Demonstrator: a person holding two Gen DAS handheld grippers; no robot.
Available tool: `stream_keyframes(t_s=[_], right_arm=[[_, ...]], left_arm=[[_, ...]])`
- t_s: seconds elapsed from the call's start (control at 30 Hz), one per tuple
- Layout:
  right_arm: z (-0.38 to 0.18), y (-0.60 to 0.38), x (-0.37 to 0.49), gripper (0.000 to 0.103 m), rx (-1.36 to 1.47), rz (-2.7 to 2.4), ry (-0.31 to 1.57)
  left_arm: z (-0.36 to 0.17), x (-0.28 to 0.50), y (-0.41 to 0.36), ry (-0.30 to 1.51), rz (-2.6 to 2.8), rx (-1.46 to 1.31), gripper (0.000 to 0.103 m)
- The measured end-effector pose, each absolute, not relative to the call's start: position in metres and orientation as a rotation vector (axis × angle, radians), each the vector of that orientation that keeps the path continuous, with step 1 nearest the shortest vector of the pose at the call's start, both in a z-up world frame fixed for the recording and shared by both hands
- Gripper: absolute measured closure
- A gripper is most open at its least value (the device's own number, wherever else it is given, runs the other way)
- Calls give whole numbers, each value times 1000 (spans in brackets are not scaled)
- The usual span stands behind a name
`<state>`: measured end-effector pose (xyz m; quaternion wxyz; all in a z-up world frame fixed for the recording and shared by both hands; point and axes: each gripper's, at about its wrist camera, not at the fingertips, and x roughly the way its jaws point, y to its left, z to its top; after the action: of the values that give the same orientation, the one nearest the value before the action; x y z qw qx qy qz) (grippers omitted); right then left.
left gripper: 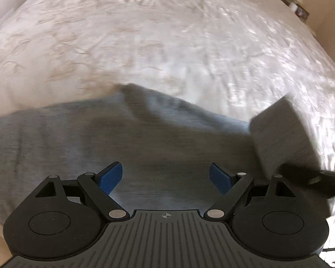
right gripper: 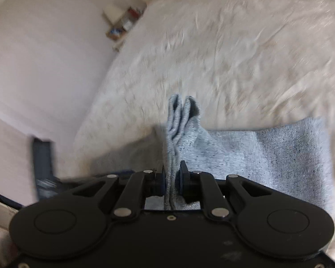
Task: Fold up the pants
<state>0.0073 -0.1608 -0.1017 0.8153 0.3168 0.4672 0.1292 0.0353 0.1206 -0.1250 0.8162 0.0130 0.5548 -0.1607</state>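
Note:
Grey pants (left gripper: 100,138) lie spread across a white bedspread (left gripper: 145,44). My left gripper (left gripper: 165,178) is open just above the grey cloth, its blue pads (left gripper: 110,177) wide apart and empty. At the right of the left wrist view a lifted flap of the pants (left gripper: 279,134) hangs from the other gripper's dark body (left gripper: 319,178). In the right wrist view my right gripper (right gripper: 173,179) is shut on a bunched edge of the pants (right gripper: 181,120), which stands up between the fingers. The rest of the cloth (right gripper: 279,156) trails to the right on the bed (right gripper: 234,55).
A bedside stand with small items (left gripper: 297,4) is at the far right of the bed. In the right wrist view a wall (right gripper: 44,55) and a cardboard box with items (right gripper: 120,24) are on the left. A dark object (right gripper: 42,156) stands by the bed's edge.

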Motion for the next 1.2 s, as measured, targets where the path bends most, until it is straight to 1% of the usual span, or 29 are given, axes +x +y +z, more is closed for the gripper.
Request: stream_keyframes(t_s=[0.07,0.13,0.2,0.33,0.47,0.5,0.6,0.63,0.7,0.83,0.87,0.9,0.93,1.1,1.17,1.2], right_arm=[[-119,-136,16,85,632,263,1040],[-133,-117,21,78,597,265,1076],[-142,-106,23,76,581,283,1111],[-128,-105,20,72,602,304,1074],[-117,-140,3,72,631,203,1030],[-116,-149,0,72,630,158,1029],[-125,-179,0,78,595,8,1053],[-128,-188,0,84,584,-27,1059],[-137,-208,3,89,564,-95,1080],[-162,-239,11,90,523,-175,1142],[-172,-245,14,92,505,-197,1170],[-178,-251,15,96,500,-209,1186],[-183,-256,16,97,501,-222,1198],[-191,-261,20,97,482,-199,1213],[-183,-262,16,93,461,-179,1193],[-176,-260,16,89,447,-166,1176]], left_arm=[[-119,35,132,1180,-348,25,18],[-114,35,141,1172,-362,22,18],[-112,40,142,1162,-385,18,18],[-108,44,136,1138,-448,28,18],[-114,40,116,1146,-535,71,18],[-117,37,110,1155,-554,80,18],[-128,22,93,1174,-603,118,18],[-133,17,88,1182,-611,133,18],[-146,7,81,1205,-619,172,17],[-180,-9,77,1301,-574,278,17],[-186,-11,80,1323,-558,267,17],[-188,-12,84,1333,-545,246,17],[-189,-13,88,1336,-533,227,17],[-170,-19,108,1296,-450,159,17],[-159,-24,123,1267,-414,115,17],[-154,-26,133,1256,-389,85,17]])
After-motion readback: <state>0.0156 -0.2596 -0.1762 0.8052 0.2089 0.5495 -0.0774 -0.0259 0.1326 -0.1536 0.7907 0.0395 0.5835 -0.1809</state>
